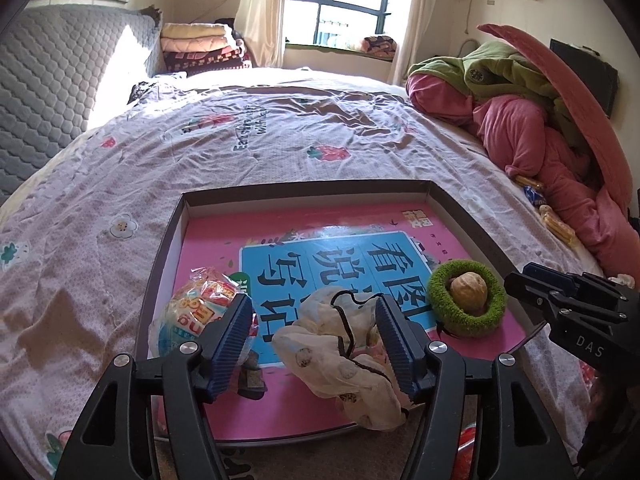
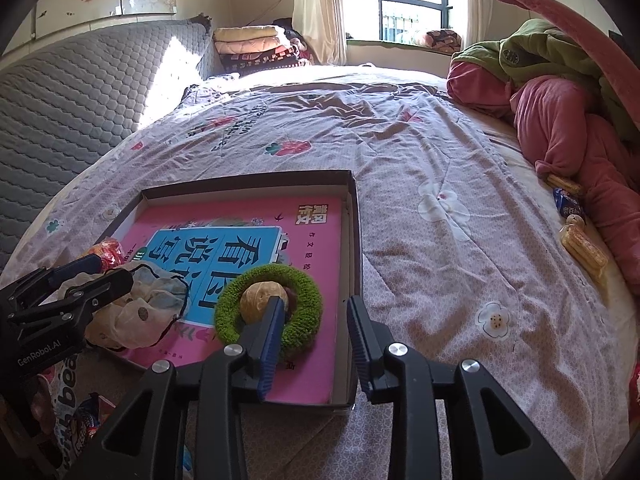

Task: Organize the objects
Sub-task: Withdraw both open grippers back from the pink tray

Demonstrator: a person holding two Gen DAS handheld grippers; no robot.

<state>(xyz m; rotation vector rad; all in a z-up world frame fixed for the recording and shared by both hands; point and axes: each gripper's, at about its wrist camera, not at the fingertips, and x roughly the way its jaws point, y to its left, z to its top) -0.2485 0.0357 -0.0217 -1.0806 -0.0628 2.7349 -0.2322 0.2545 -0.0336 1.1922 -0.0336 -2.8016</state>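
Observation:
A shallow dark cardboard box lies on the bed with a pink and blue book flat in its bottom. On the book sit a crumpled white cloth pouch with a black cord, a clear snack packet and a green fuzzy ring with a walnut in its hole. My left gripper stands open around the pouch, its pads apart from it. My right gripper is open above the ring: one finger is by the walnut, the other is beyond the box wall.
Wafer packets and a blue packet lie at the bed's right edge beside a heap of pink and green bedding. A grey quilted pad leans at the left. More snack packets lie near the front.

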